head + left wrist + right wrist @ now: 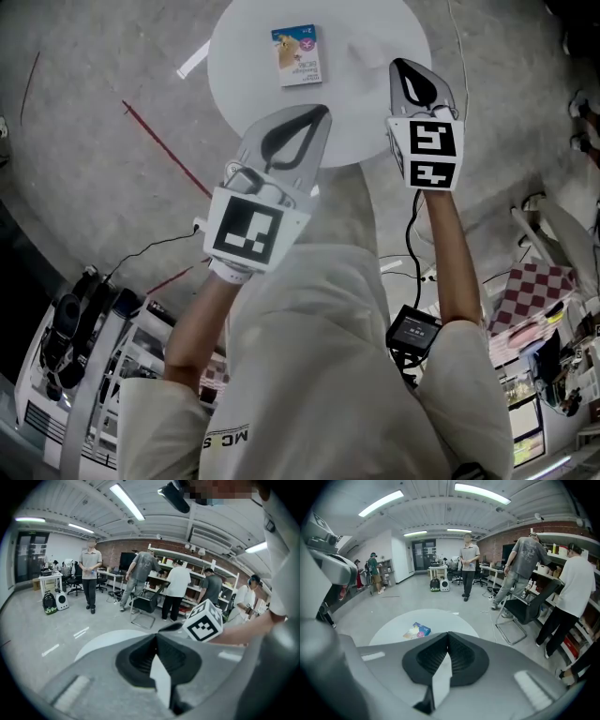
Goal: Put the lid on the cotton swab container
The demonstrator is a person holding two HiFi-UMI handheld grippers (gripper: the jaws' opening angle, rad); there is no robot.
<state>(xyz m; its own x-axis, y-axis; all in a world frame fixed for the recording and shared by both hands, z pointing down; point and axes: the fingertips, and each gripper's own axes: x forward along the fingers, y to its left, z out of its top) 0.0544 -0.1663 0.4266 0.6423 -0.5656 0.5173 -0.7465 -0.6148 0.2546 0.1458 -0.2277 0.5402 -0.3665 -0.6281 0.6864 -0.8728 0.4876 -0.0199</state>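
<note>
Both bare forearms reached forward from the person's chest with the elbows bent, each hand carrying its tool up over the near side of the round white table (251, 56). The left gripper (321, 111) hung above the table's near rim, its nose slanted toward the table's middle. Its jaws were pressed together with nothing between them. The right gripper (401, 64) stood over the table's near right rim and pointed straight across it. Its jaws were likewise closed tip to tip and empty.

The cotton swab container (298, 54) lay flat on the table, toward the far side of its middle. It was a printed blue and pink oblong, its long axis running from the table's near rim toward the far rim with a slight tilt. No lid could be made out on or beside it.

Bare tabletop showed on every side of the container, and it sat well inside the rim and well apart from both grippers. Around the table the grey floor was open, save for a red line (164, 145) off the table's left side. Standing people (468, 564) and a chair (525, 609) were well beyond the table's far rim.
</note>
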